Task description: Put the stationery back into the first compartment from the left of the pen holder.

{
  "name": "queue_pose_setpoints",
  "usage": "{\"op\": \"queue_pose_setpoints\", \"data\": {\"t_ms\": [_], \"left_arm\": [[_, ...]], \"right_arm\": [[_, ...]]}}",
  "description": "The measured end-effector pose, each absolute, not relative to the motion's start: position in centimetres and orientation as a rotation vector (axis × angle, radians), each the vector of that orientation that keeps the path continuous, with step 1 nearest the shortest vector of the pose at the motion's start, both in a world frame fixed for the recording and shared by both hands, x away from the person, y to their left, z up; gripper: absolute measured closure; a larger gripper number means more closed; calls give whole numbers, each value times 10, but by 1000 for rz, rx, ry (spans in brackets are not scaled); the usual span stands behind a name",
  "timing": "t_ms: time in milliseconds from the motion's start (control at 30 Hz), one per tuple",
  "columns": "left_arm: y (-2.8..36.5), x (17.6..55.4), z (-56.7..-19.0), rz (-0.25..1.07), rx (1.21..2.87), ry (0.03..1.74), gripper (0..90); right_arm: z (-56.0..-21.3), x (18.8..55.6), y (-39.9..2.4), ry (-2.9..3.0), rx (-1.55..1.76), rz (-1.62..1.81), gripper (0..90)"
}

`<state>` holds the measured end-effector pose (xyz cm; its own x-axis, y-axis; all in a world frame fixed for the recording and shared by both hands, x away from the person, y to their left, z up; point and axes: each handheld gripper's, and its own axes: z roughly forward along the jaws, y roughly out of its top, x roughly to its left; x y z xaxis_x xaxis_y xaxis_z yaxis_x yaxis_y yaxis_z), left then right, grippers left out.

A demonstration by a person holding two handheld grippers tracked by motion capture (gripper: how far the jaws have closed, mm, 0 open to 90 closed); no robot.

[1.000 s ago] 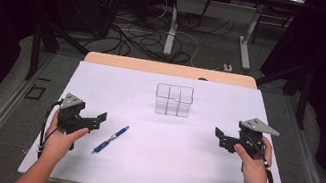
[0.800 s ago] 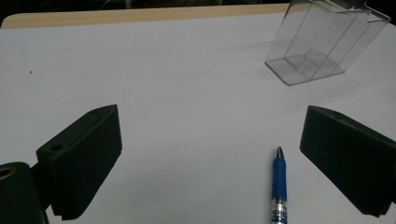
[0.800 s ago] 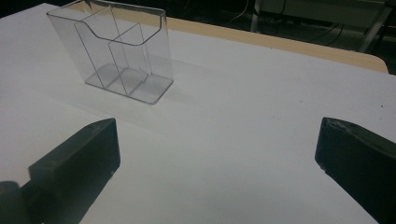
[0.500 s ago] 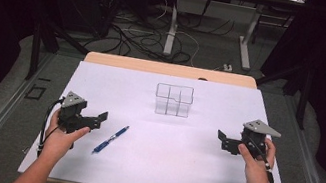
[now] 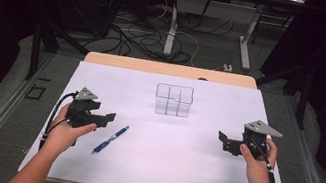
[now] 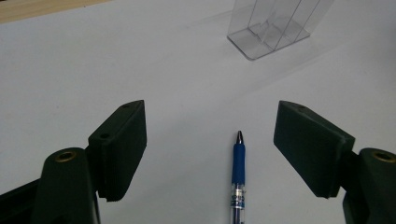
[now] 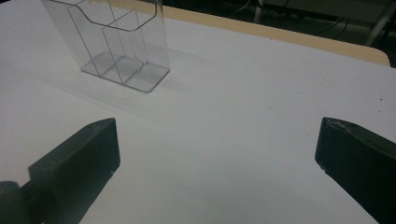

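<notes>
The left gripper point(image 5: 106, 119) hangs over the white table point(image 5: 186, 177), its jaws apart though they have just been closing, with the blue pen point(image 6: 238, 172) lying on the sheet between them, untouched by either pad. The pen points its tip toward the clear holder point(image 5: 173, 100), which stands well beyond it with bare table between. On the holder's other side, well apart, the right gripper point(image 5: 222, 140) has its jaws spread wide with nothing between them.
</notes>
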<state>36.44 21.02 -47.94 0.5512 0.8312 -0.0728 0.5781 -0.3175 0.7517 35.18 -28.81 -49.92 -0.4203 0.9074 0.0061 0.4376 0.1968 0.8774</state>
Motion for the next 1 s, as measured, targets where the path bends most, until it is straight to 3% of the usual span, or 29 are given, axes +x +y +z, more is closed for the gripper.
{"op": "queue_pose_setpoints", "data": {"t_ms": [267, 733, 1000], "left_arm": [[201, 375, -480, 357, 2089, 1162, 307], [188, 399, -497, 101, 2184, 1318, 492], [180, 401, -509, 70, 2234, 1317, 567]], "right_arm": [[-499, 353, -291, 1944, 1264, 1157, 0], [-500, 356, -295, 1954, 1300, 1156, 25], [-502, 357, -293, 1962, 1294, 1157, 36]]}}
